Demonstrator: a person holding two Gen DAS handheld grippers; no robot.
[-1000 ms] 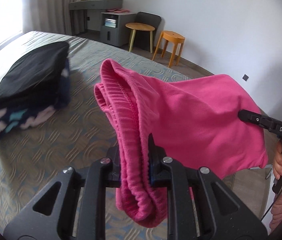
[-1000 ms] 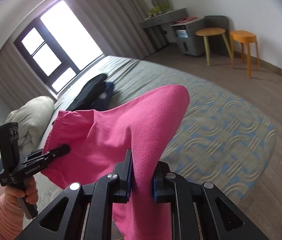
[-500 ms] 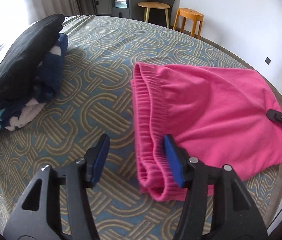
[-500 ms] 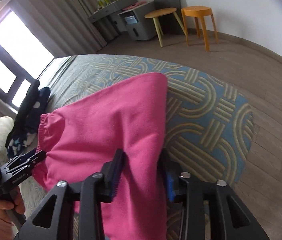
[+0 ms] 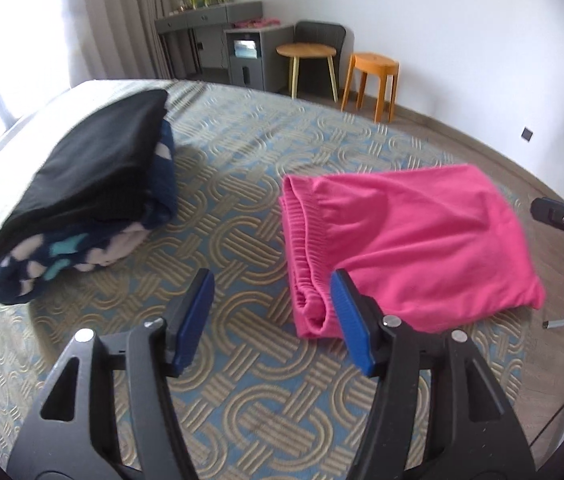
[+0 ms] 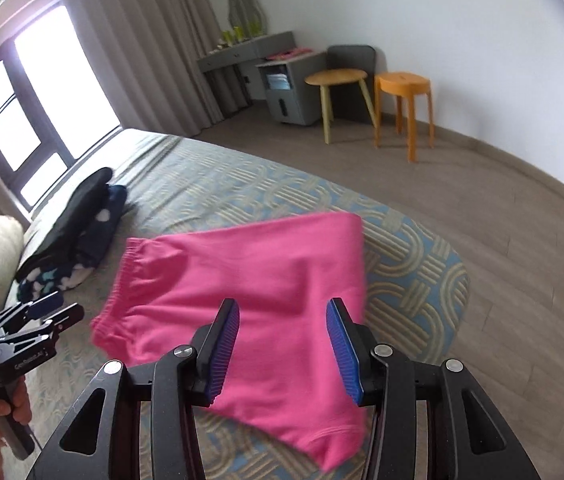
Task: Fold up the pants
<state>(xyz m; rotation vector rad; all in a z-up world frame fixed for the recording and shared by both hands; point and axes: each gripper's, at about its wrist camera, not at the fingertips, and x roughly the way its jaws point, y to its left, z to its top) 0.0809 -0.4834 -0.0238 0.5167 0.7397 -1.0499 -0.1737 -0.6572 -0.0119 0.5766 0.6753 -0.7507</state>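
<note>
Both grippers, left [image 5: 271,312] and right [image 6: 284,344], now gape wide after releasing the pink pants [image 5: 406,240], which lie folded on the bed [image 5: 241,184]; fold appears complete.

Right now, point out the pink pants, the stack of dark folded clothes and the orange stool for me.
pink pants [image 5: 414,240], left wrist view, middle of the top folded layer.
stack of dark folded clothes [image 5: 93,176], left wrist view, black top garment.
orange stool [image 6: 402,82], right wrist view, its seat.

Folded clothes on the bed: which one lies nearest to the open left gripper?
The pink pants, beside the left gripper; the black and navy pile lies farther away.
</note>
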